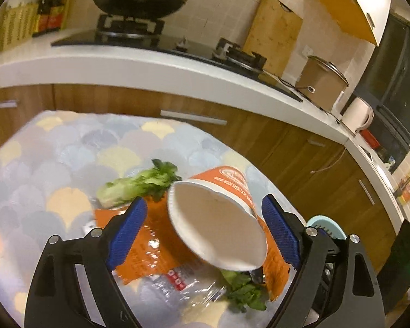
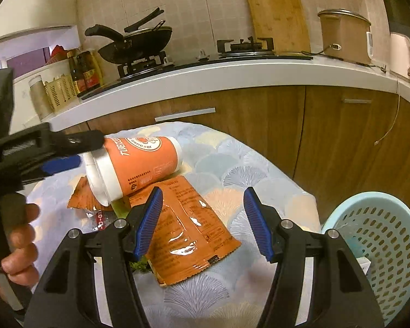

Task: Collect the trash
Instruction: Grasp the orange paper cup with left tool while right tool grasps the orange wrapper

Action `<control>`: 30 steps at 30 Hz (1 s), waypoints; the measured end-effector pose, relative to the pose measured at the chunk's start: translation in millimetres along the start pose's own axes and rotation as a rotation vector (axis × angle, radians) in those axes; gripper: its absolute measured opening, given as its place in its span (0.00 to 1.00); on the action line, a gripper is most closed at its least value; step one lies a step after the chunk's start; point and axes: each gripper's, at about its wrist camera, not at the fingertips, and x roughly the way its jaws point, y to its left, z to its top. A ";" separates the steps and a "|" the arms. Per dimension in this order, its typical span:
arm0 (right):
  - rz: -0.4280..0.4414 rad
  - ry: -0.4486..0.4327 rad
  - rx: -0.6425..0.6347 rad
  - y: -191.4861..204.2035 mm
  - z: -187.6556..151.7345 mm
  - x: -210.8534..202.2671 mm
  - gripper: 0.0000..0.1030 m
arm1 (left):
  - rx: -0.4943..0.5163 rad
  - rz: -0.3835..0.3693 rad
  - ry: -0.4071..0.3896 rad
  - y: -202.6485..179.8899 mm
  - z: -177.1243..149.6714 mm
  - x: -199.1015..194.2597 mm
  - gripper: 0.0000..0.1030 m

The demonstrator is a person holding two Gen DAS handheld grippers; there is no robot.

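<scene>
A kitchen surface [image 2: 232, 73] runs along the back, carrying a wok [image 2: 135, 45], a cutting board [image 2: 276, 16] and a rice cooker [image 2: 344, 37]. In front stands a table under a scale-patterned cloth [image 2: 259, 180]. A pale blue basket [image 2: 380, 246] sits just beside the table, at its right.

On the cloth lies an orange wrapper [image 2: 188, 232], with leafy greens [image 1: 142, 184] near it.

The left gripper [image 1: 205, 229] has its jaws spread wide on either side of an orange paper cup [image 1: 218, 218]. The cup is tilted on its side above the wrapper, its mouth facing the left camera. Whether the pads touch it, I cannot tell.

The right gripper [image 2: 202, 221] hovers over the wrapper, jaws apart, holding nothing.
</scene>
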 end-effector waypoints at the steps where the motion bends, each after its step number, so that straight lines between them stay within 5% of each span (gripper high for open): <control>1: -0.001 0.000 -0.004 0.9 0.2 0.4 0.56 | 0.002 -0.002 0.007 -0.7 -0.4 4.1 0.81; 7: -0.006 0.002 -0.017 1.9 -0.6 1.5 0.56 | 0.021 0.010 0.025 -7.6 -7.2 19.4 0.80; 11: -0.002 0.012 -0.018 1.3 -1.5 2.6 0.56 | 0.024 0.005 0.035 -8.2 -10.2 22.9 0.66; 18: 0.013 0.033 -0.047 7.7 -3.0 5.6 0.56 | 0.044 0.011 -0.001 -8.9 -16.6 11.9 0.60; 20: 0.027 0.055 -0.058 9.0 -3.2 9.3 0.56 | 0.044 -0.009 -0.005 -8.4 -17.3 6.5 0.47; 23: 0.039 0.092 -0.055 7.6 -2.9 15.6 0.56 | 0.039 -0.008 -0.019 -6.2 -17.9 -2.5 0.44; 27: 0.083 0.129 -0.034 3.1 -2.3 21.7 0.74 | 0.018 -0.019 -0.051 0.4 -19.6 -21.3 0.43; 30: 0.084 0.183 -0.021 1.7 -2.0 32.9 0.75 | 0.032 -0.014 -0.082 1.5 -20.6 -39.5 0.43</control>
